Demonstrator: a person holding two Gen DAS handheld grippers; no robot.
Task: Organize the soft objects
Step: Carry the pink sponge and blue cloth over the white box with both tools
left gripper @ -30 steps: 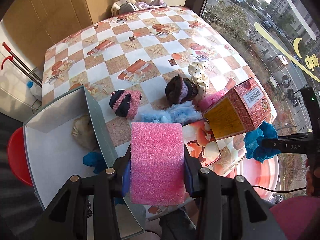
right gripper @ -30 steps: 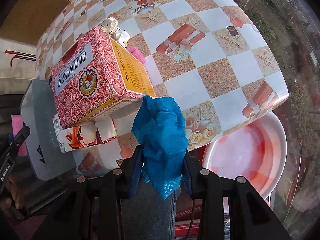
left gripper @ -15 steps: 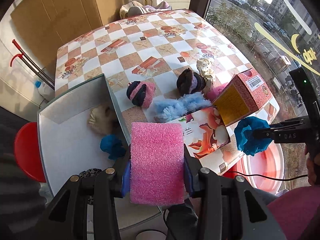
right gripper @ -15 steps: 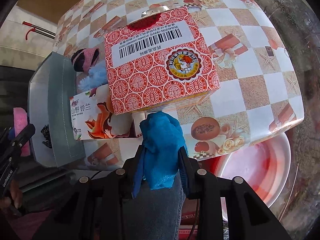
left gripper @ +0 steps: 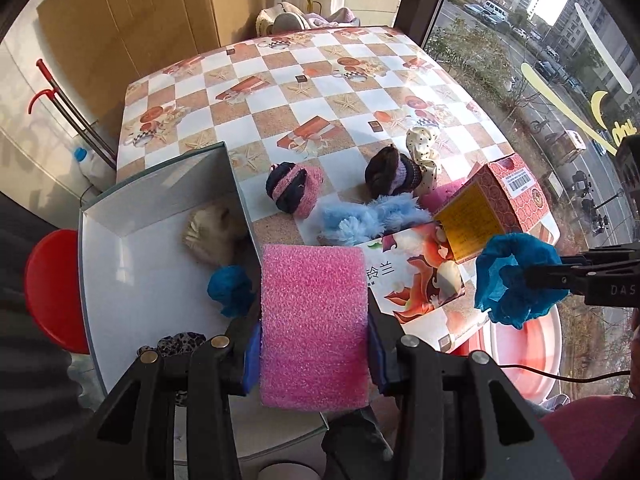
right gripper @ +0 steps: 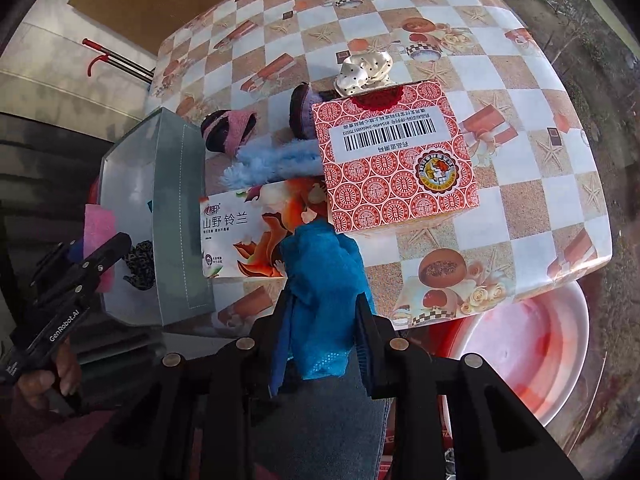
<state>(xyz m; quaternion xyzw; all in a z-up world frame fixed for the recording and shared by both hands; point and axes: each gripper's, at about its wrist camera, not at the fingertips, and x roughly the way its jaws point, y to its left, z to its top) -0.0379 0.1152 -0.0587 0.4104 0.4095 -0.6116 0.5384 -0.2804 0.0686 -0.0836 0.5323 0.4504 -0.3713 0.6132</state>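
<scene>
Progress stands at roughly the halfway mark, judged by how the goods lie. Your grey bin point(left gripper: 120, 216) at the near left corner of the counter point(left gripper: 360, 92) already holds a beige plush piece point(left gripper: 212, 232), a blue cloth ball point(left gripper: 230, 290) and a leopard-print scrunchie point(left gripper: 180, 340). Your left gripper point(left gripper: 314, 354) has its fingers clamped on the pink sponge point(left gripper: 314, 320), which hangs over the bin's right wall, not yet released. Your right gripper point(right gripper: 320, 332) has just been closing its fingers further, and they now pinch the blue cloth point(right gripper: 324, 280) above the counter's near edge, beside the floral tissue pack point(right gripper: 248, 236) and well apart from the bin. Outstanding on the counter are the pink-and-navy sock roll point(left gripper: 294, 192), the dark purple sock roll point(left gripper: 390, 174), the polka-dot scrunchie point(left gripper: 424, 148), the light blue fluffy piece point(left gripper: 372, 218) and a pink item largely hidden behind the red patterned box point(left gripper: 508, 196). In my judgement you have two items in transit and five to collect. The box and the tissue pack crowd the remaining pieces, so expect awkward reaches around them.
</scene>
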